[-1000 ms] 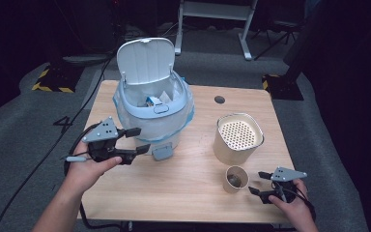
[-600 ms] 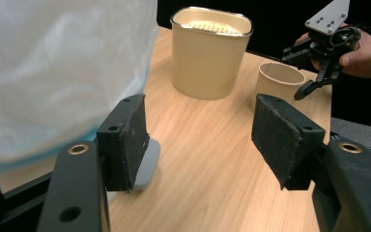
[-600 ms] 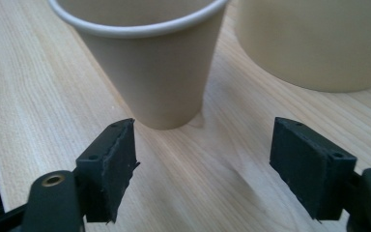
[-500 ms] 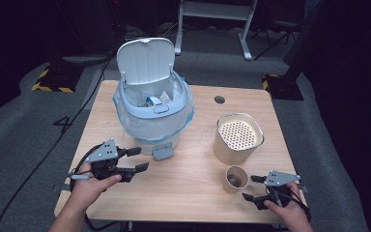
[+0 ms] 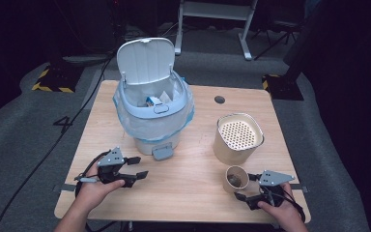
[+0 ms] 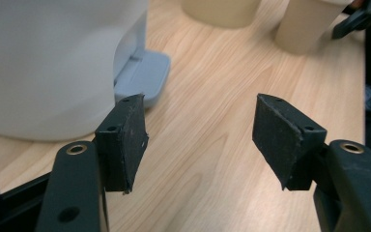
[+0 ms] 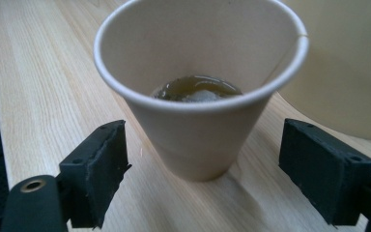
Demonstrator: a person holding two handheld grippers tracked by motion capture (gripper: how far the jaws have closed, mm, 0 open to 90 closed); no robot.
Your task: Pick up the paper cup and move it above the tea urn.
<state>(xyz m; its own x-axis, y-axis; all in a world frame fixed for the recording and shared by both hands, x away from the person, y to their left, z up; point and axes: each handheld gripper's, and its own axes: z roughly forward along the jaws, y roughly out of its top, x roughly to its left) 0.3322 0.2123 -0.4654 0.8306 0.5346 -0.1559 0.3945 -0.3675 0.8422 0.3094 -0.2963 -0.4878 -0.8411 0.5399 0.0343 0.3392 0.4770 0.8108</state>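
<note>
Paper cup [image 7: 198, 96] just ahead of right gripper [image 7: 203, 179] fingers [image 7: 96, 169].

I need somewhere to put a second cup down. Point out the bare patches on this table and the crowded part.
Bare wood lies on the table between the left gripper and the paper cup, and along the left edge beside the bin. The far right corner past the small hole is bare too. It is crowded where the strainer pot, cup and right gripper cluster.

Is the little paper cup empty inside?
No, the right gripper view shows brownish liquid with something pale in it at the bottom of the paper cup.
</note>
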